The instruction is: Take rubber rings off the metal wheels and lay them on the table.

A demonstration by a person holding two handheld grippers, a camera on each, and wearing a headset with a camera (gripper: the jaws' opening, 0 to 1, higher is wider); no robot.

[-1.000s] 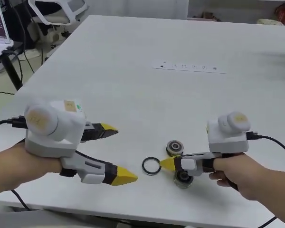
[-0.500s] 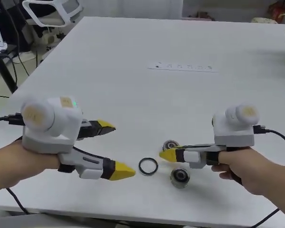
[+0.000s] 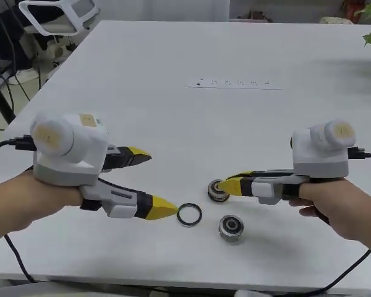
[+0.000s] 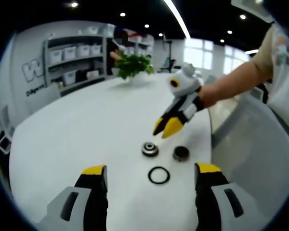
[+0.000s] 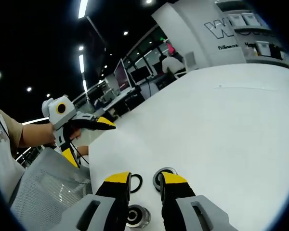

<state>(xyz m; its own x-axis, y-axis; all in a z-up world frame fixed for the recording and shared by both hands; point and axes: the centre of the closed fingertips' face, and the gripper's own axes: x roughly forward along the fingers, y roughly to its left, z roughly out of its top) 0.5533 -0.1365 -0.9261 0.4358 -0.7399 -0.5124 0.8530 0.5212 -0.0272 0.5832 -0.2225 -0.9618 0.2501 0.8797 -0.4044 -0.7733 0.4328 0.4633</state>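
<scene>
Big white table [image 3: 173,93] under everything, and the loose rubber ring [image 3: 189,215] lies flat on it close to the near edge, so take every place from that ring. Left gripper [image 3: 157,184] hovers just to the left of the ring, jaws spread wide with nothing between them, and the lower yellow tip points at the ring from just beside it, not touching. In the left gripper view, the ring sits on the table right between the two jaws. Right gripper [image 3: 229,184] comes in from the ring's right, its jaws only a little apart and gripping nothing. Its yellow tips hang over the far wheel [image 3: 217,192], up and right of the ring. The near wheel [image 3: 231,226] lies flat just right of the ring, apart from it.
</scene>
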